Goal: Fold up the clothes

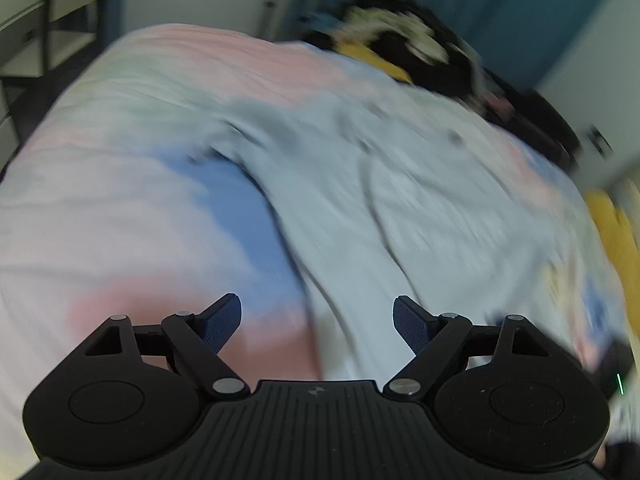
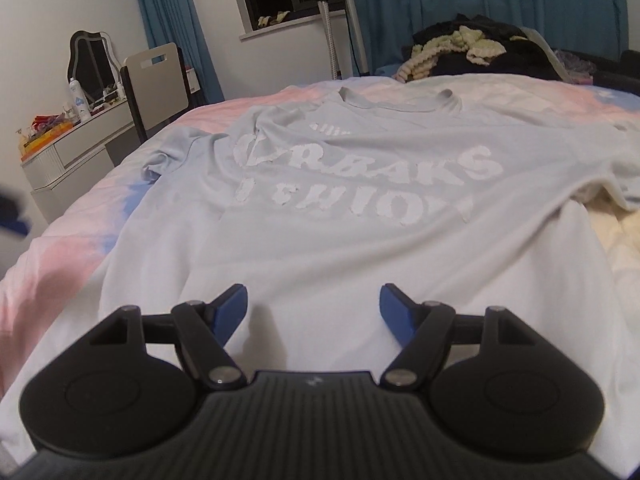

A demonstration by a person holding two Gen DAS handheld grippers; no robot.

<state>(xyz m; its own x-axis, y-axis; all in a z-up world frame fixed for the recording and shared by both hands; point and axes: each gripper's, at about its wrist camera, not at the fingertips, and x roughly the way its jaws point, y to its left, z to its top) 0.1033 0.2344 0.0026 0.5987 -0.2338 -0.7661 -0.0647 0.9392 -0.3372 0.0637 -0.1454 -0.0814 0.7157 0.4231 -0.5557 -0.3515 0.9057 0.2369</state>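
Pale grey-blue fabric identifies the T-shirt (image 2: pixel 352 184), which we find spread face-up on the bed cover (image 2: pixel 60 248), a quilt of pink, white and blue patches. White lettering runs across its chest; the collar lies at the far end, the hem nearest us. We hold the right gripper (image 2: pixel 313 312) over the hem with its blue-padded fingers spread, gripping nothing. The left gripper (image 1: pixel 317 322) is likewise spread and empty, above the shirt's side edge; that view is motion-blurred. A dark clothes pile (image 2: pixel 480 56) sits beyond the collar.
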